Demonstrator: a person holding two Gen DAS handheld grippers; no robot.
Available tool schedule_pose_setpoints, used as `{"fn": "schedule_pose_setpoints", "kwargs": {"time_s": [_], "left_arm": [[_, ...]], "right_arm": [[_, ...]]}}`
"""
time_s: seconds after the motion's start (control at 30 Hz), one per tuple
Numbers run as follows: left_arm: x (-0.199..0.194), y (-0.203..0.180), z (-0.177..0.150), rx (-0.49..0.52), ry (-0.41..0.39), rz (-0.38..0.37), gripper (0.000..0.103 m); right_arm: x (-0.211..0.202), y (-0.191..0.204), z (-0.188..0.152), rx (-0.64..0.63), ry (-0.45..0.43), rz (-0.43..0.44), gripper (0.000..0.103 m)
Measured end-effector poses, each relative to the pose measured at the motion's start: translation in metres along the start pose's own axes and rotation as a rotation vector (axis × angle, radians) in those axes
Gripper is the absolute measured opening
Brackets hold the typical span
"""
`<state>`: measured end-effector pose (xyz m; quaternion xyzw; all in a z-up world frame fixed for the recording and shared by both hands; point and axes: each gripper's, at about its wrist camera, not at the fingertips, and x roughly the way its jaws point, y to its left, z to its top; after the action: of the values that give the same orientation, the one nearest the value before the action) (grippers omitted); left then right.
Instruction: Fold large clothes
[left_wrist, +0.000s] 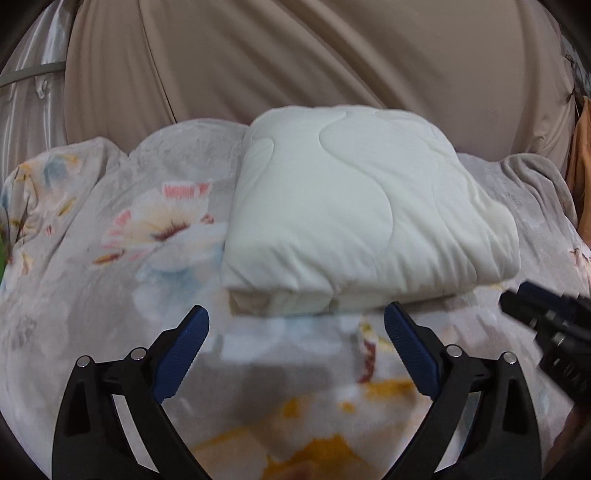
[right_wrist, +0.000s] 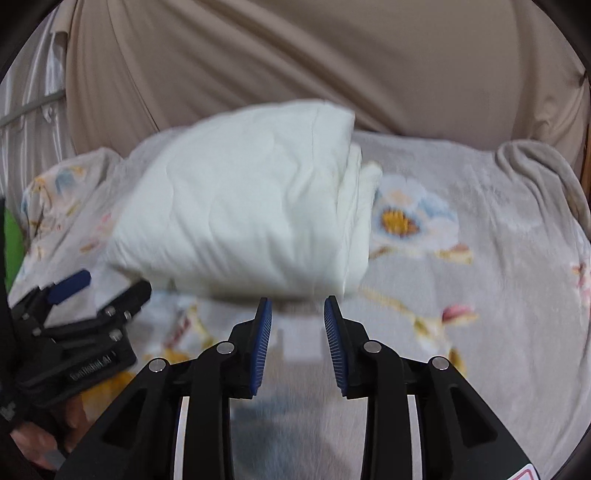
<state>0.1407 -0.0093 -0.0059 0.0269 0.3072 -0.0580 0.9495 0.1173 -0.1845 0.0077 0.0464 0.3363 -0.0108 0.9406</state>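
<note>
A cream quilted blanket (left_wrist: 354, 206) lies folded into a thick square bundle on the bed; it also shows in the right wrist view (right_wrist: 240, 206). My left gripper (left_wrist: 297, 321) is wide open and empty, just short of the bundle's near edge. My right gripper (right_wrist: 297, 310) is partly open and empty, just in front of the bundle's near right corner. The right gripper's body shows at the right edge of the left wrist view (left_wrist: 554, 332). The left gripper shows at the left of the right wrist view (right_wrist: 74, 314).
A grey floral bedspread (left_wrist: 110, 258) covers the bed under the bundle, also visible in the right wrist view (right_wrist: 461, 240). A beige curtain (left_wrist: 295, 55) hangs behind. A metal rail (left_wrist: 33, 72) is at far left. Something green (right_wrist: 13, 243) lies at the left edge.
</note>
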Motion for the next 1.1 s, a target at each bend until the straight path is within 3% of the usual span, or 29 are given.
{"fn": "schedule_pose_setpoints", "kwargs": {"time_s": [0.17,0.33,0.57,1.1], "left_arm": [[-0.002,-0.013,-0.010,0.050,0.012,0.012,0.094],[-0.002,-0.020,-0.011,0.075,0.009,0.064,0.096],[-0.001,-0.023,-0.013,0.089,0.013,0.097,0.096],[-0.003,-0.024,-0.014,0.099,0.004,0.104,0.095]], "right_arm": [[0.012,0.007,-0.022,0.001,0.052,-0.027,0.030],[0.010,0.015,-0.023,-0.025,0.036,-0.057,0.038],[0.009,0.018,-0.024,-0.031,0.028,-0.065,0.038],[0.007,0.017,-0.024,-0.019,0.014,-0.069,0.039]]}}
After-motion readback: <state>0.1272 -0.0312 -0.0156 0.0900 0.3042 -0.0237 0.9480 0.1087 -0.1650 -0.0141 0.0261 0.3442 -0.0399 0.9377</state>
